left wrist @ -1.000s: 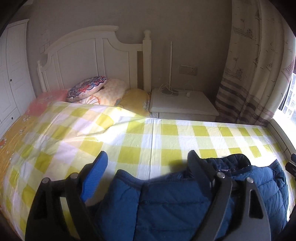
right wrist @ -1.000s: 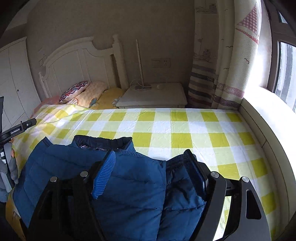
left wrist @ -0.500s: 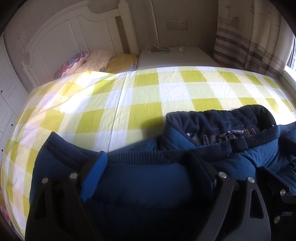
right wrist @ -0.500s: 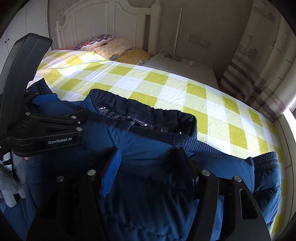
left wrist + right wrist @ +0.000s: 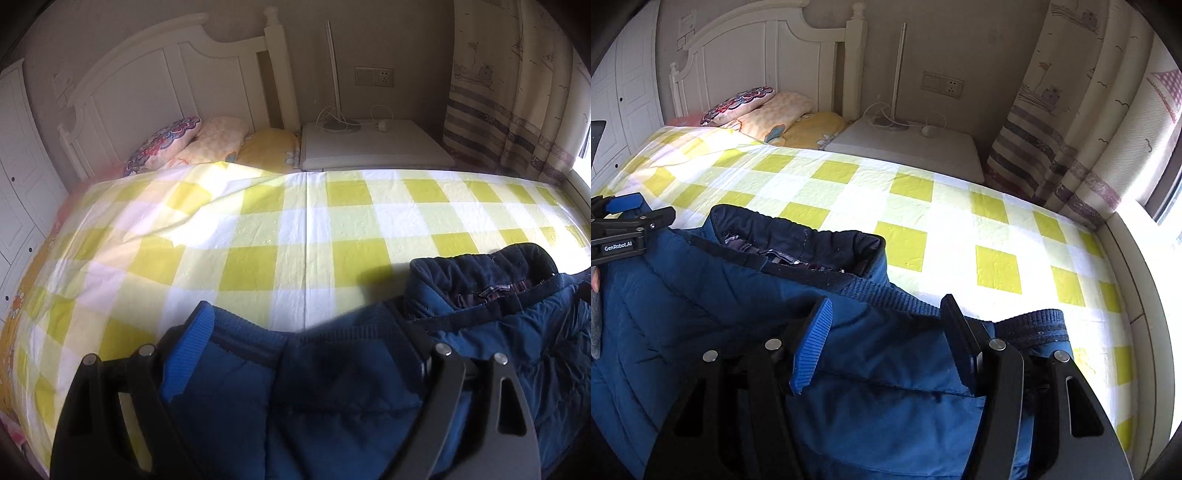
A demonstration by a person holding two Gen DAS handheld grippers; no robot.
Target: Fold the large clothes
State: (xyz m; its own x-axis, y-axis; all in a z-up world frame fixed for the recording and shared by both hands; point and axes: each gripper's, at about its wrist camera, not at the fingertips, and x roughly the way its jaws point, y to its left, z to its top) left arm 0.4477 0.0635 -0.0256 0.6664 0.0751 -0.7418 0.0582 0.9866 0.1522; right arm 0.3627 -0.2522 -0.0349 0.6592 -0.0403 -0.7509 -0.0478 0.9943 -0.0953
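A blue puffer jacket (image 5: 332, 398) lies on the near part of the yellow-checked bed sheet (image 5: 295, 229), its dark collar (image 5: 480, 266) turned toward the headboard. My left gripper (image 5: 301, 325) stands wide open over the ribbed edge on the jacket's left side, with fabric between its fingers. In the right wrist view the jacket (image 5: 701, 306) fills the lower left, collar (image 5: 798, 236) up. My right gripper (image 5: 886, 306) is closing on the jacket's right side near a ribbed cuff (image 5: 1030, 325), and padded fabric bulges against both pads. The left gripper (image 5: 653, 208) shows at that view's left edge.
Pillows (image 5: 166, 144) lie against the white headboard (image 5: 147, 85). A white nightstand (image 5: 373, 144) with a lamp stem and cable stands beyond the bed. Curtains (image 5: 517, 92) hang at the right, a white wardrobe (image 5: 14, 166) stands left, and a window ledge (image 5: 1145, 277) runs along the bed's right side.
Both grippers have come down closer to the jacket, and its collar has come into view. The right gripper's jaws have narrowed on the fabric. The left jaws keep the same width.
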